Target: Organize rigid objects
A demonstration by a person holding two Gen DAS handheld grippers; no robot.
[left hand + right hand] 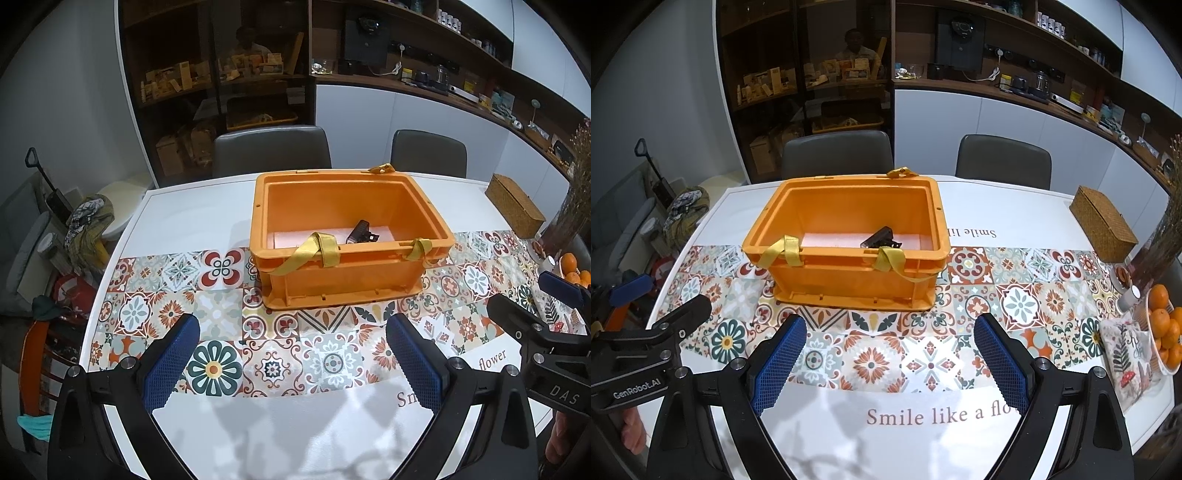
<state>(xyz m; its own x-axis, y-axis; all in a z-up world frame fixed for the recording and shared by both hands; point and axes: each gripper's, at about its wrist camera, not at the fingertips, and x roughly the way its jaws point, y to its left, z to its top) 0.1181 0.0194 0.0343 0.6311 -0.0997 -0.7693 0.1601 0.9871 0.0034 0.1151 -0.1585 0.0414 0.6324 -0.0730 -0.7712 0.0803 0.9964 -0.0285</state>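
Note:
An orange plastic crate with yellow straps over its near rim stands on the tiled tablecloth. A small black object lies on the crate's pale floor. My left gripper hovers open over the cloth just in front of the crate, nothing between its blue pads. My right gripper is likewise open and empty, short of the crate's near wall. Each gripper shows at the edge of the other's view.
A woven wicker box sits at the table's right. A bowl of oranges and a patterned pouch lie at the right edge. Two grey chairs stand behind the table, shelves beyond.

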